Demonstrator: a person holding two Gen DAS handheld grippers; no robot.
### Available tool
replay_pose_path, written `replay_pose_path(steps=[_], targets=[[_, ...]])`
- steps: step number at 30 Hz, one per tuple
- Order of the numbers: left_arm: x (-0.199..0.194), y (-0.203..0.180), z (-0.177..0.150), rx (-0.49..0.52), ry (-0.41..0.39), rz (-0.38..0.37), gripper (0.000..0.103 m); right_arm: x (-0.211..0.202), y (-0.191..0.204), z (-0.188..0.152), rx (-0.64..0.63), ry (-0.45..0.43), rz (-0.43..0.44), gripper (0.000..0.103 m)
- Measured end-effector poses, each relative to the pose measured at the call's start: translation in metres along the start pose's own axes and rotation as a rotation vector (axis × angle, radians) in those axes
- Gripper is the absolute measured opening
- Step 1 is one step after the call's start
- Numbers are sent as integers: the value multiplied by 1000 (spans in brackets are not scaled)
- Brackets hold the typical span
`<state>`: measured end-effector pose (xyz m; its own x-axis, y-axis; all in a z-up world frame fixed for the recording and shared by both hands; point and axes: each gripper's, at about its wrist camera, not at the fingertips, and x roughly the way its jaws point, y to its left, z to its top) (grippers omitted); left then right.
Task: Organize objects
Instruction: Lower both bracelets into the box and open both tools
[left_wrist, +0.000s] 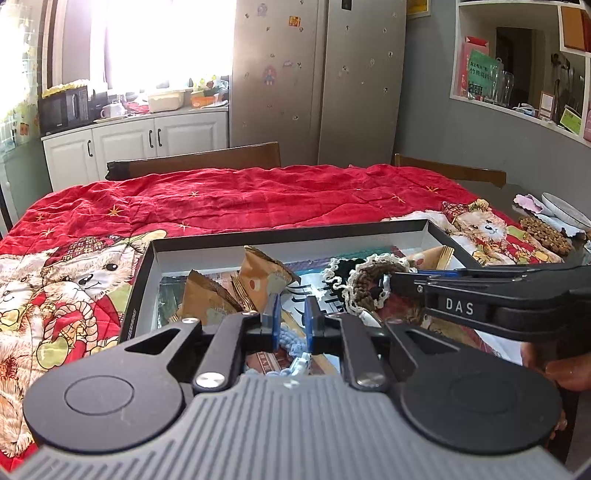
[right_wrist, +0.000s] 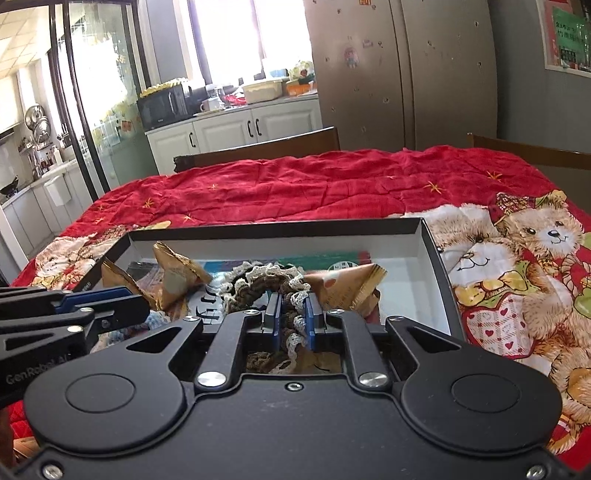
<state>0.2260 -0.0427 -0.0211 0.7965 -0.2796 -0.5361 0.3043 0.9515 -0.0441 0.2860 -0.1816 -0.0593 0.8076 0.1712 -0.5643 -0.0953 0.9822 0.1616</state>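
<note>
A shallow black box (left_wrist: 295, 237) with a white inside lies on the red bear-print cloth and holds several tan snack packets (left_wrist: 258, 280) and crocheted pieces. My left gripper (left_wrist: 291, 319) is shut on a light blue crocheted piece (left_wrist: 291, 339) low over the box's near edge. My right gripper (left_wrist: 388, 282) reaches in from the right, shut on a brown crocheted coaster (left_wrist: 365, 286) with a cream lace edge. In the right wrist view the coaster (right_wrist: 258, 284) runs between the pads of the right gripper (right_wrist: 293, 319), inside the box (right_wrist: 280, 229), beside a packet (right_wrist: 347, 286). The left gripper (right_wrist: 138, 308) is at the left.
The red cloth (left_wrist: 240, 199) covers most of the table. Two wooden chair backs (left_wrist: 199, 160) stand at the far side. Another brown crocheted piece (left_wrist: 543, 232) and a pale plate (left_wrist: 565, 210) lie at the table's right end. A hand (left_wrist: 565, 373) holds the right gripper.
</note>
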Motion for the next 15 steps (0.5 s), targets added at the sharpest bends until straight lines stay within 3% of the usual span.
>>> replay_pose_path(steps=[6, 9, 11, 14, 15], targets=[[0, 0, 0, 1, 0, 0, 18, 4, 1, -2, -15, 22, -9, 17], [0, 0, 0, 0, 1, 0, 19, 4, 3, -3, -28, 27, -16, 23], [0, 0, 0, 0, -1, 1, 25, 3, 4, -3, -33, 22, -21, 38], [-2, 0, 0, 1, -11, 2, 39, 1, 6, -2, -49, 12, -31, 42], [-3, 0, 0, 4, -17, 2, 39, 0, 7, -3, -55, 11, -32, 42]])
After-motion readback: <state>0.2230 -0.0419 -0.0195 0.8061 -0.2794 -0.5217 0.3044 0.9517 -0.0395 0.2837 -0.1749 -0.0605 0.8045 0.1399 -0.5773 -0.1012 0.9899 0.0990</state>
